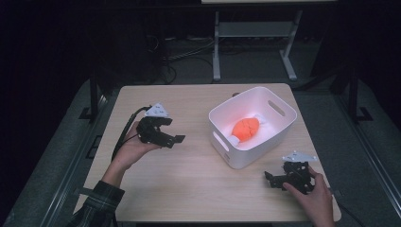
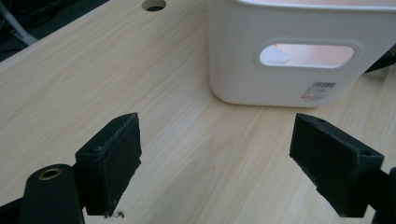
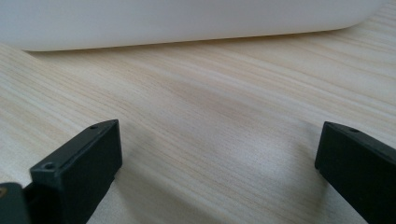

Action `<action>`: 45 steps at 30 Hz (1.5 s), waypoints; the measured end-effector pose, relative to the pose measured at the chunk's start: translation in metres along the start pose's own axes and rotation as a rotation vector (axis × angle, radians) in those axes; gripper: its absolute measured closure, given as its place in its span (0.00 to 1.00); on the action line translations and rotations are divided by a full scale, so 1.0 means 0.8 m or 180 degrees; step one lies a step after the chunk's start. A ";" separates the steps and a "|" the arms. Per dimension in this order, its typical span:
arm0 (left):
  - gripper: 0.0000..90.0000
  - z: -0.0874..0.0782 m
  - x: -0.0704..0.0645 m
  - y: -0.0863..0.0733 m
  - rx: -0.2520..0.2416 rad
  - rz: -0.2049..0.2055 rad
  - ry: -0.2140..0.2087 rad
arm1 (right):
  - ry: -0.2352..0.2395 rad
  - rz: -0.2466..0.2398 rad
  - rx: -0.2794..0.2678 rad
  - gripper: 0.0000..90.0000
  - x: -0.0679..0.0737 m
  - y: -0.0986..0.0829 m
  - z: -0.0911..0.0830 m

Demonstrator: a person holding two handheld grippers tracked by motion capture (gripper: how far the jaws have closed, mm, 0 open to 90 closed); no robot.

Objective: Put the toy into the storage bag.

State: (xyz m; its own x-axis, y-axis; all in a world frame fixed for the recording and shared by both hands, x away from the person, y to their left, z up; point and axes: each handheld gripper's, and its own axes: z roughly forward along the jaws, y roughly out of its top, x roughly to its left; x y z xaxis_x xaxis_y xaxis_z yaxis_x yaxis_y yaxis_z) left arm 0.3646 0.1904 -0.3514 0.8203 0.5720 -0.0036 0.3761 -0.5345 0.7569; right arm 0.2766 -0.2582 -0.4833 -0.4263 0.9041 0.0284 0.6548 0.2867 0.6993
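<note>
An orange toy (image 1: 246, 128) lies in the white bin (image 1: 279, 127), long axis toward 2 o'clock, its shape unclear. Left gripper (image 1: 171, 137) and right gripper (image 1: 270, 178) gape wide, empty, above the surface (image 1: 189, 179).

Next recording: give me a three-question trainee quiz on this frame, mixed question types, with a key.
1. True or false: the orange object lies inside the white bin.
2. The left gripper has its jaws: A) open with nothing between them, B) shut on the bin's wall, C) shut on a cable.
3. Fill in: the right gripper, jaws apart, points at the bin's ____ over the wooden table.

Key: 1 true; 2 A; 3 wall.
</note>
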 end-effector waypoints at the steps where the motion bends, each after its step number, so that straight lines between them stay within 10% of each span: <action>1: 0.17 0.000 -0.001 -0.004 -0.0002 -0.0015 0.0023 | 0.0001 0.0005 0.0003 0.00 0.000 0.000 0.000; 45: 0.17 -0.009 -0.039 -0.171 -0.0071 -0.0213 0.0448 | 0.0000 0.0000 0.0000 0.00 0.000 0.000 0.000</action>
State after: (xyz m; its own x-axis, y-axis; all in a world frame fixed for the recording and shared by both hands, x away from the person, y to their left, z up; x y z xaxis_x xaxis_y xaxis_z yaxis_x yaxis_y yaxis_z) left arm 0.2843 0.2505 -0.4501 0.7245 0.6883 0.0360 0.4168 -0.4792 0.7725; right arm 0.2766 -0.2582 -0.4833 -0.4263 0.9042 0.0285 0.6549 0.2867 0.6992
